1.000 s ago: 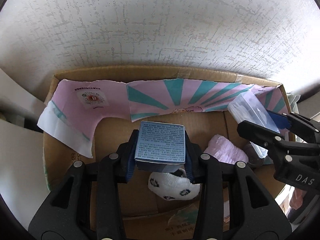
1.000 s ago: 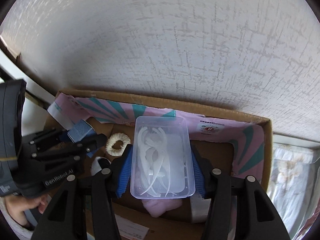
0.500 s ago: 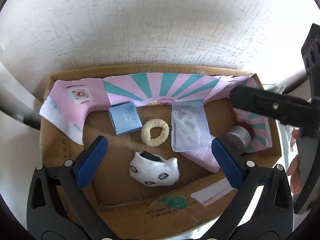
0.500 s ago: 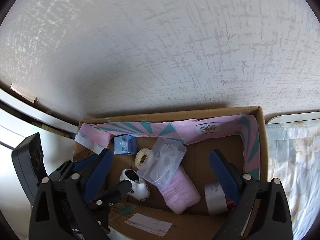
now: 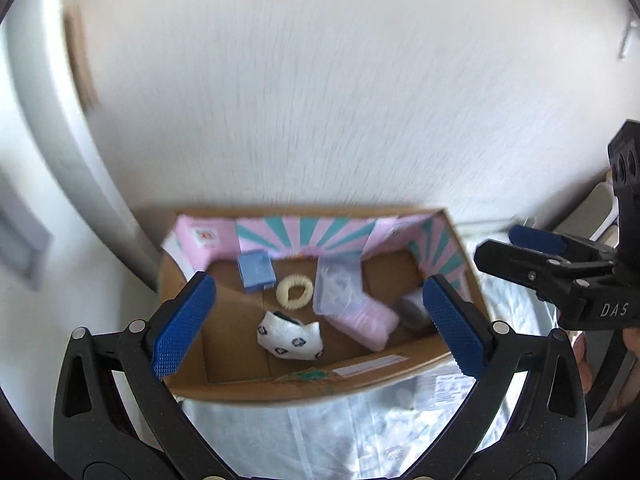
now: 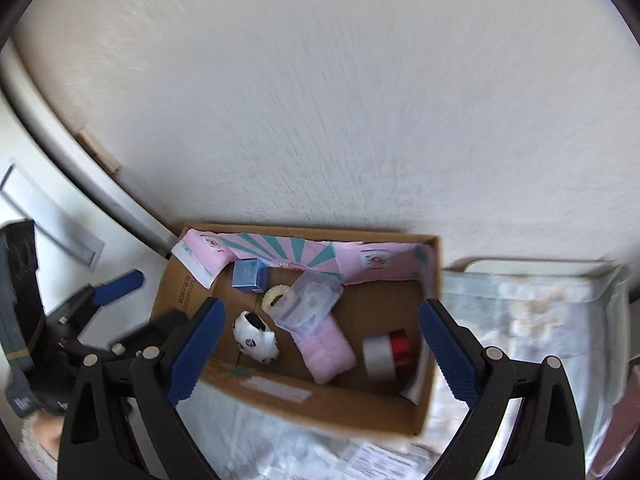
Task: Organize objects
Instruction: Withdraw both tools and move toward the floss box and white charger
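Note:
A cardboard box point(image 5: 304, 384) point(image 6: 320, 408) lined with pink and teal paper stands against the wall. Inside lie a small blue box point(image 5: 256, 271) point(image 6: 249, 275), a cream ring point(image 5: 295, 292) point(image 6: 274, 296), a clear plastic case point(image 5: 336, 289) point(image 6: 308, 305) leaning on a pink roll point(image 5: 366, 322) point(image 6: 327, 354), a white spotted pouch point(image 5: 290, 341) point(image 6: 256, 342) and a silver and red cylinder point(image 6: 386, 355). My left gripper point(image 5: 320, 326) and right gripper point(image 6: 322, 350) are open and empty, both held above and in front of the box.
A white textured wall point(image 6: 320, 100) rises behind the box. A pale patterned cloth point(image 6: 520, 312) point(image 5: 340, 432) covers the surface under and right of the box. A white frame point(image 5: 60, 120) stands at the left. The right gripper shows in the left wrist view point(image 5: 560, 264).
Both grippers let go: the blue box and the clear case now lie in the cardboard box. Both grippers opened wide and pulled back and up from the box.

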Available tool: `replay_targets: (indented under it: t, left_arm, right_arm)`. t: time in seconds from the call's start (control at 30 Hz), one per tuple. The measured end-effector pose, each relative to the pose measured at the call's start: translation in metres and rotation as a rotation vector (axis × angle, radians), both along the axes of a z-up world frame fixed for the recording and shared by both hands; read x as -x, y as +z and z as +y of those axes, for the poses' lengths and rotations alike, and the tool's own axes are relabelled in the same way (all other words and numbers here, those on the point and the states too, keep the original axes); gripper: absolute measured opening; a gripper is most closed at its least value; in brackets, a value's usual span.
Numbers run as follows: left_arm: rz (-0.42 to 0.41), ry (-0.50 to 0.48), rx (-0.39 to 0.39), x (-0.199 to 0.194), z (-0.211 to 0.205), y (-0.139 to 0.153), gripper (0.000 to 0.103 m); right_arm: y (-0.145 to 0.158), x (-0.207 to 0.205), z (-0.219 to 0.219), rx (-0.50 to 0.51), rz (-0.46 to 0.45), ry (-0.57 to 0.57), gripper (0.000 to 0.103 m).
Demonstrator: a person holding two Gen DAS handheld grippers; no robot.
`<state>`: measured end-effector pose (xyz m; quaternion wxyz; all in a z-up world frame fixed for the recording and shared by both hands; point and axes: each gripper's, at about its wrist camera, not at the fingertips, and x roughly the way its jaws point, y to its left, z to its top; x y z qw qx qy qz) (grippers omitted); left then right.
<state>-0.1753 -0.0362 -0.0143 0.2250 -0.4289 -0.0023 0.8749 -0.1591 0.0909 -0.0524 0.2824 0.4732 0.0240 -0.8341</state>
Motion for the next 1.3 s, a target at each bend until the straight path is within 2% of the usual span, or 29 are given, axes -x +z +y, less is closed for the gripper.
replay_targets:
  t: [0.1,0.23,0.37,0.53,0.7,0.9,1.03,1.13,1.3]
  left_arm:
    - [0.077,0.005,-0.028,-0.024,0.001,0.024,0.103]
    - [0.185,0.046,-0.012,-0.062,0.0,0.054,0.103]
    - [0.283,0.073,-0.047,-0.104,-0.002,0.077,0.103]
    - [0.327,0.075,-0.059,-0.14,0.0,0.09,0.103]
    - [0.32,0.058,-0.087,-0.159,0.007,0.087,0.103]
    - [0.27,-0.02,-0.092,-0.177,0.026,0.071,0.103]
    - [0.216,-0.087,-0.062,-0.185,0.044,0.047,0.103]
    - [0.169,-0.143,-0.03,-0.186,0.063,0.022,0.103]
    - [0.09,-0.251,0.039,-0.184,0.104,-0.036,0.103]
  right_arm:
    - [0.022,-0.023,0.018,0.03,0.078,0.009,0.096]
    - [0.048,-0.06,0.047,0.041,0.211,0.008,0.096]
    - [0.067,-0.093,0.075,0.052,0.312,-0.003,0.096]
    - [0.077,-0.128,0.106,0.042,0.394,0.004,0.096]
    - [0.079,-0.146,0.127,0.044,0.441,0.039,0.096]
    - [0.076,-0.166,0.152,0.058,0.519,0.168,0.096]
    - [0.061,-0.173,0.162,-0.013,0.55,0.287,0.096]
    - [0.04,-0.171,0.166,-0.051,0.537,0.374,0.096]
    - [-0.007,-0.153,0.172,-0.068,0.455,0.482,0.096]
